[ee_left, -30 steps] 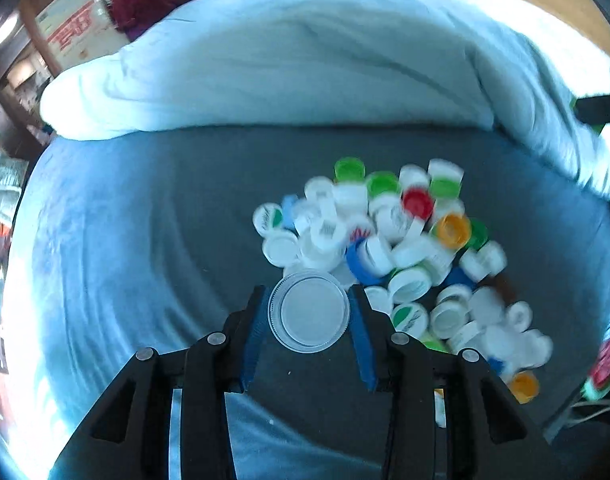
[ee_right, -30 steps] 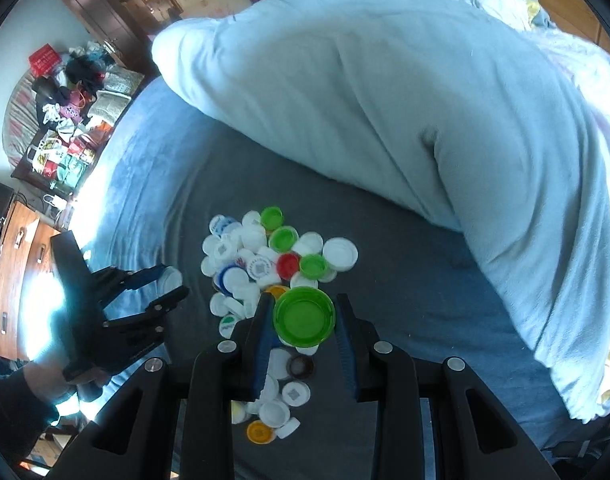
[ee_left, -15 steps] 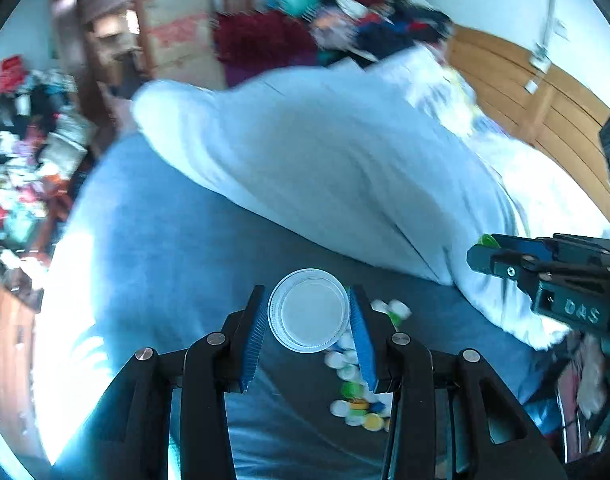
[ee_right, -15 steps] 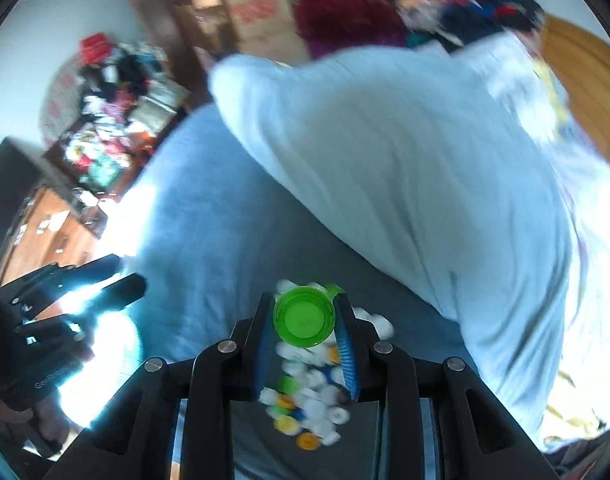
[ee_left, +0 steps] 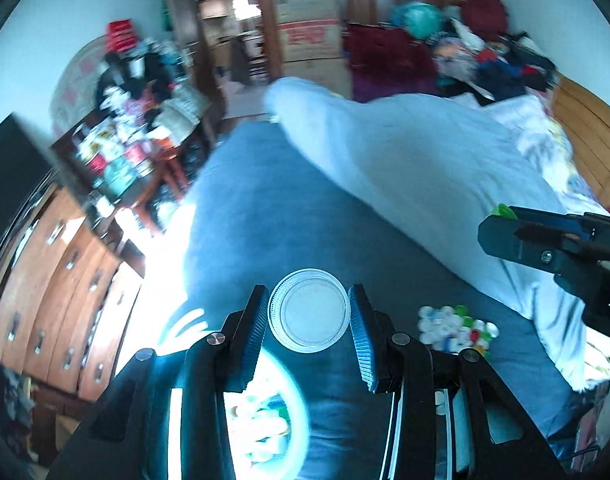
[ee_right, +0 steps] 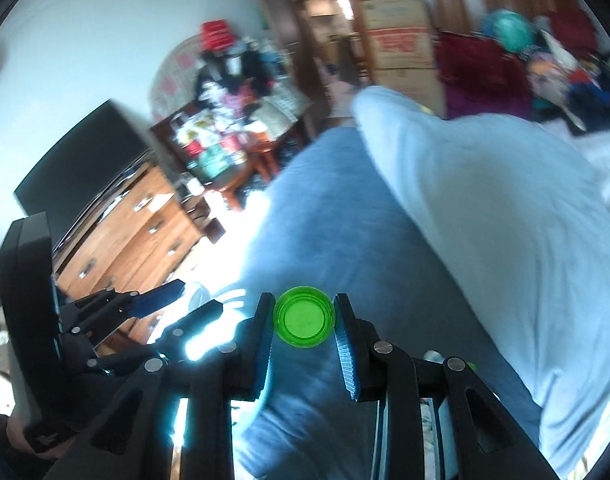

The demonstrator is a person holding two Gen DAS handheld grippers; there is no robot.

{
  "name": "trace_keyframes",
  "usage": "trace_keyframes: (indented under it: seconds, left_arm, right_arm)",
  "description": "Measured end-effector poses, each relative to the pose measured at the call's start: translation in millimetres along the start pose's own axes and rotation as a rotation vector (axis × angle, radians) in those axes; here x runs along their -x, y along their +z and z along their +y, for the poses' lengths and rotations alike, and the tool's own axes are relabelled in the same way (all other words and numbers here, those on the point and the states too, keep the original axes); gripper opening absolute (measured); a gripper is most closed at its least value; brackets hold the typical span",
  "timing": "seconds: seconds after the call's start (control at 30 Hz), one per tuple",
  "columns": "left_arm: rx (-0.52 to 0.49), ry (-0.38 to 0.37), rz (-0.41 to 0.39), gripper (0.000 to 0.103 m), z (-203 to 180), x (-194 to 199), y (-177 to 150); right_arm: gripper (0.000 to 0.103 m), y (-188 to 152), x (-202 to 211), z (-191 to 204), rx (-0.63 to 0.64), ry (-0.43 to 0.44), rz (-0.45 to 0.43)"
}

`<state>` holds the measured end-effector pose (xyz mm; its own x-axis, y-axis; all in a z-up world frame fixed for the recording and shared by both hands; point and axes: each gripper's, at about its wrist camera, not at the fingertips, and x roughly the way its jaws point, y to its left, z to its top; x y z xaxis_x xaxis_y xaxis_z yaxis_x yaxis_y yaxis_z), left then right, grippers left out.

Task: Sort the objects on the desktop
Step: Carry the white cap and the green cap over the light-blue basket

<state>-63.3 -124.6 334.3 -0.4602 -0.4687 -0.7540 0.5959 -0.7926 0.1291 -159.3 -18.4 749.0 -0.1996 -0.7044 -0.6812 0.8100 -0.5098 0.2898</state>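
Note:
My left gripper [ee_left: 309, 312] is shut on a large clear white lid [ee_left: 309, 311], held high above the blue bed cover [ee_left: 265, 216]. My right gripper [ee_right: 304, 323] is shut on a bright green cap [ee_right: 304, 322]. The pile of mixed bottle caps [ee_left: 457, 328] lies on the cover, lower right in the left wrist view. A white bowl [ee_left: 265, 428] holding several caps shows below my left fingers, washed out by glare. The right gripper also shows at the right edge of the left wrist view [ee_left: 501, 224], and the left gripper at the left of the right wrist view [ee_right: 173, 300].
A pale blue duvet [ee_left: 425, 168] is heaped along the far right side of the bed. A wooden dresser [ee_left: 53, 280] with a dark screen stands left of the bed. A cluttered small table [ee_left: 133, 152] and cardboard boxes [ee_left: 309, 28] stand beyond.
Both grippers have lifted and tilted up and to the left, away from the cap pile, each still holding its cap. The room and the white bowl have come into view.

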Motion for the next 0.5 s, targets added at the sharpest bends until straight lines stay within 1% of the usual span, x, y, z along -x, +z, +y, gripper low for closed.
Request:
trace_keyframes:
  seconds: [0.17,0.3,0.5]
  left_arm:
    - [0.088,0.069,0.043,0.035,55.0,-10.2,-11.0]
    - [0.154,0.110,0.079,0.035,89.9,-13.1,-23.4]
    - [0.196,0.129,0.107,0.035,125.8,-16.0,-38.7]
  right_arm:
    - [0.032,10.4,-37.5,58.2,0.069,0.093,0.066]
    - [0.032,8.0,-61.6,101.2,0.155,0.145,0.120]
    - [0.032,1.0,-96.1,141.6,0.226,0.200,0.203]
